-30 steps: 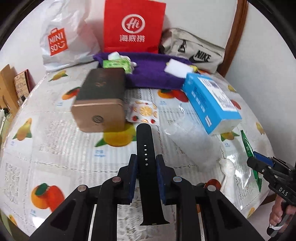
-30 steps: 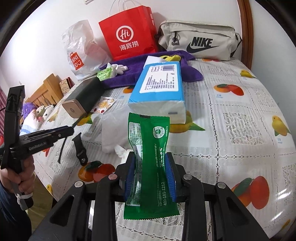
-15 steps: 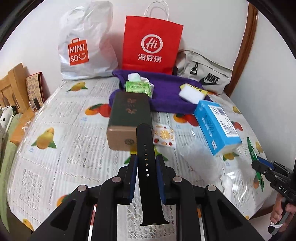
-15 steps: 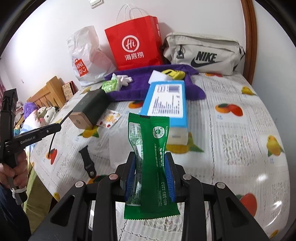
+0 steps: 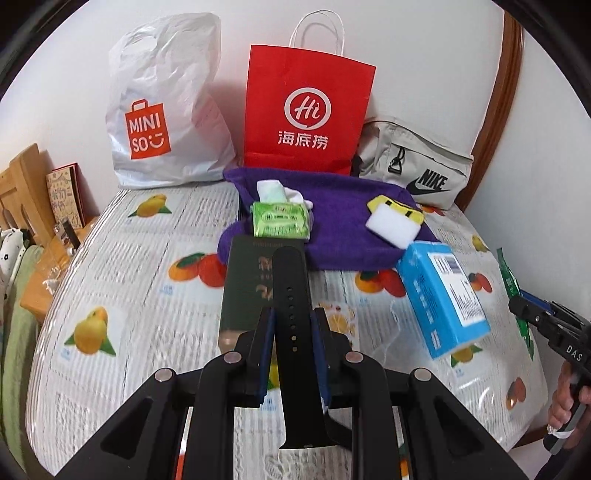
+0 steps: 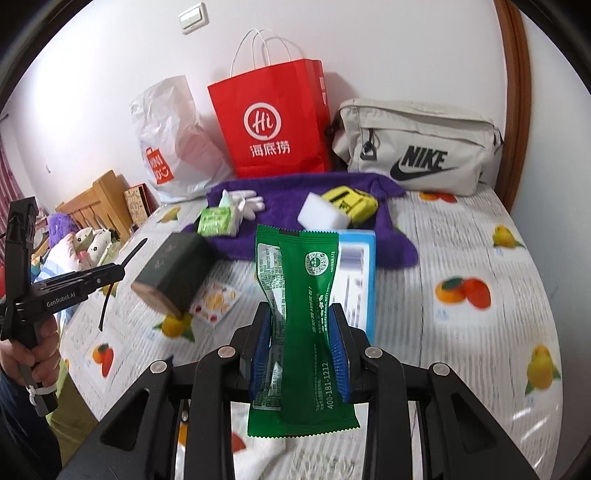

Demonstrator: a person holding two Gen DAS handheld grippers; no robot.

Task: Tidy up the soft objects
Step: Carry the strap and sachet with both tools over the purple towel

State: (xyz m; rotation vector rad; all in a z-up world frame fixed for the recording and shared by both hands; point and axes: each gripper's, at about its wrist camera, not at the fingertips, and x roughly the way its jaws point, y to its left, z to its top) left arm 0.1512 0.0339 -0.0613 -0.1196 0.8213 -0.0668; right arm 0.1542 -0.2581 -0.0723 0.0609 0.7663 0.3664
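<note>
Black watch strap [image 5: 295,325] and green sachet [image 6: 306,314], both lifted above the desk [image 6: 461,332].

Each hand-held gripper is closed on one soft thing at its middle: left hand-held gripper [image 5: 293,332] on the strap, right hand-held gripper [image 6: 301,339] on the sachet. I think they go to the purple towel [image 5: 343,229]; its near edge is crowded, the middle has room.

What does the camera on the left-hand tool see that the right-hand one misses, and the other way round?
Only the left view shows the black watch strap face-on, clamped in the left gripper.

Only the right view shows the wall switch, the plush toys beside the table, and the front of the green packet clamped in the right gripper.

Both show the red paper bag, Nike bag, purple towel and blue box.
</note>
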